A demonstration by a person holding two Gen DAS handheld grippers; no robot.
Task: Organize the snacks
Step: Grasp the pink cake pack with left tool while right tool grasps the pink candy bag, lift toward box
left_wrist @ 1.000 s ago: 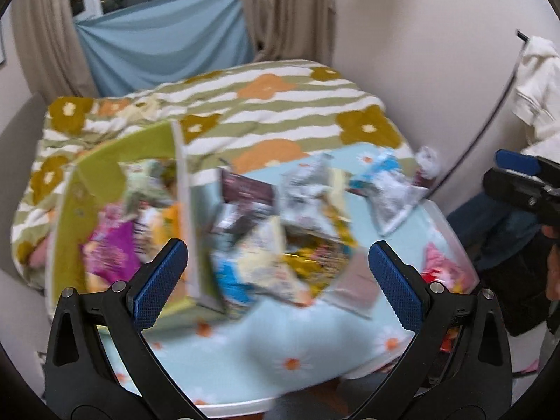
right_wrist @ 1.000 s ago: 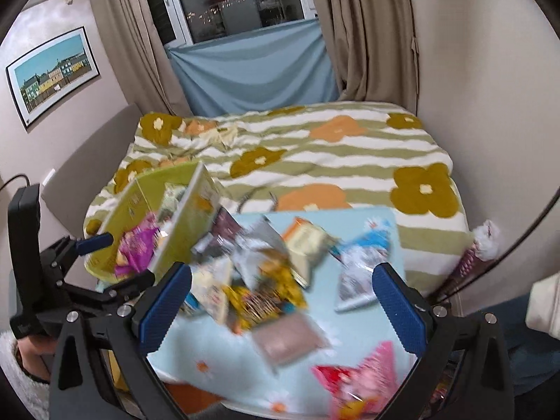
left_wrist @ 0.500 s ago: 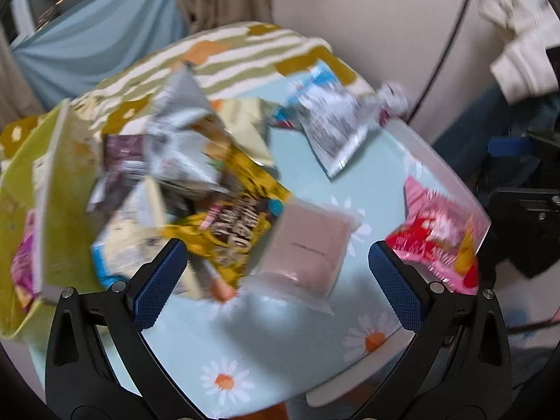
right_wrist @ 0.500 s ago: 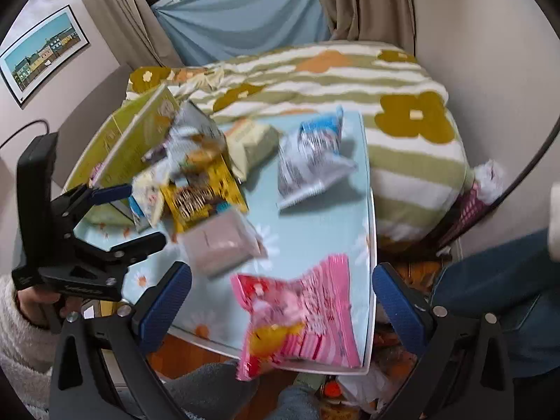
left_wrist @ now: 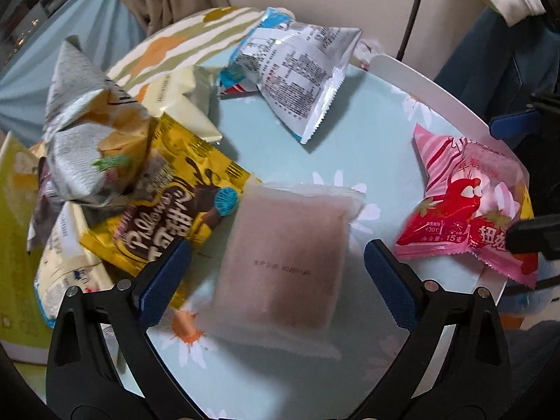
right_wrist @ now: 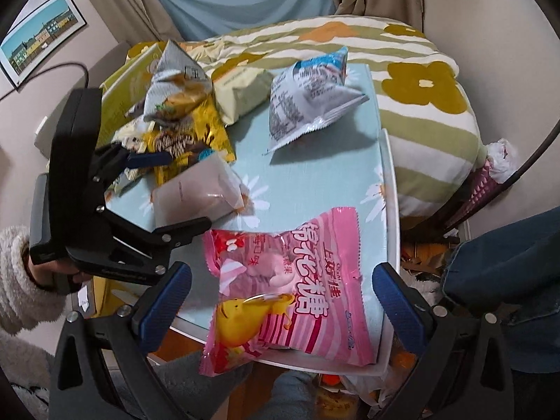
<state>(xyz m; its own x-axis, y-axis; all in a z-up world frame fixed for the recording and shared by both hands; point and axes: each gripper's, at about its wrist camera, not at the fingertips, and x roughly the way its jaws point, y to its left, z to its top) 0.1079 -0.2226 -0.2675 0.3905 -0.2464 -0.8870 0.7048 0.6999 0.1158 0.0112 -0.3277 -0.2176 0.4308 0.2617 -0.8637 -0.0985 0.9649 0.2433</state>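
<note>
Snack packets lie scattered on a small table with a pale blue daisy cloth [left_wrist: 378,98]. My left gripper [left_wrist: 278,273] is open, its jaws straddling a clear packet with a brownish block [left_wrist: 283,255] just below it. My right gripper [right_wrist: 281,297] is open above a pink striped candy bag [right_wrist: 290,290] at the table's near edge. The same pink bag [left_wrist: 469,206] shows at the right in the left wrist view. A yellow chocolate bag [left_wrist: 168,206], a grey-and-yellow chip bag [left_wrist: 91,133] and a blue-and-white packet [left_wrist: 297,70] lie further back.
A yellow-green box [right_wrist: 136,80] with snacks stands at the table's left. A bed with a flowered striped cover [right_wrist: 413,77] lies behind the table. A person's sleeve [right_wrist: 17,273] holds the left gripper [right_wrist: 115,217]. Denim-clad legs [right_wrist: 507,273] are at the right.
Both grippers have moved down and closer to the table. The left one shifted right from the box toward the clear packet. The right one came over the pink bag.
</note>
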